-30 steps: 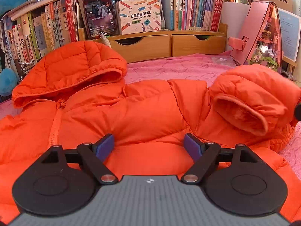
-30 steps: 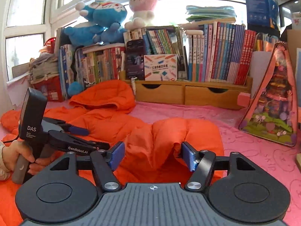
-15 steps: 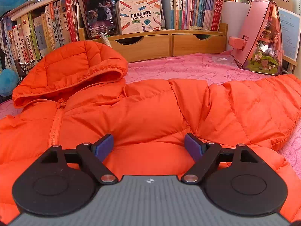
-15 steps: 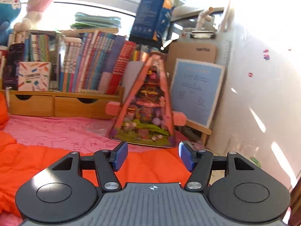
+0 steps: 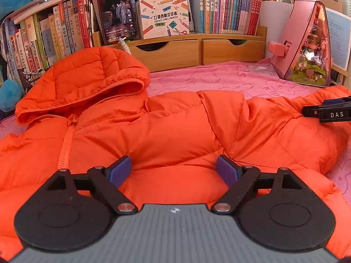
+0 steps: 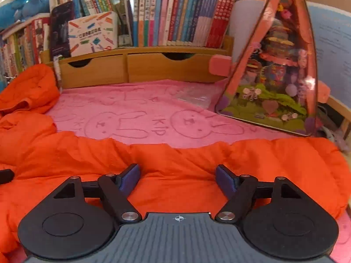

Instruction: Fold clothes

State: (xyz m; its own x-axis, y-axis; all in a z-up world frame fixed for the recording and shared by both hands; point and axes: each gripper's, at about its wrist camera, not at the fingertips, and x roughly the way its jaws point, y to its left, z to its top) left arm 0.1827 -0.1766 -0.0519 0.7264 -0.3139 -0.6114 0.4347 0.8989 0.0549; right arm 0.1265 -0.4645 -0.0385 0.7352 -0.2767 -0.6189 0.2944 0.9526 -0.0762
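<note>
An orange hooded puffer jacket [image 5: 166, 131] lies front up on a pink cloth [image 5: 219, 81], hood [image 5: 83, 83] at the back left, zipper [image 5: 63, 149] at the left. Its right sleeve [image 6: 197, 164] lies stretched out flat to the right. My left gripper [image 5: 174, 168] is open and empty, low over the jacket's chest. My right gripper [image 6: 177, 176] is open and empty, low over the sleeve; its tip also shows at the right edge of the left wrist view [image 5: 326, 111].
A wooden drawer shelf [image 5: 197, 50] with books, a phone [image 5: 117, 11] and a label-printer box [image 5: 164, 17] stands along the back. A pink triangular display house [image 6: 278, 65] stands at the back right. Blue plush toys [image 6: 17, 2] sit on the books.
The right sleeve, bunched up and held a second ago, was let go and now lies spread flat to the right. My right gripper swung right, then came low over the sleeve. My left gripper stayed still.
</note>
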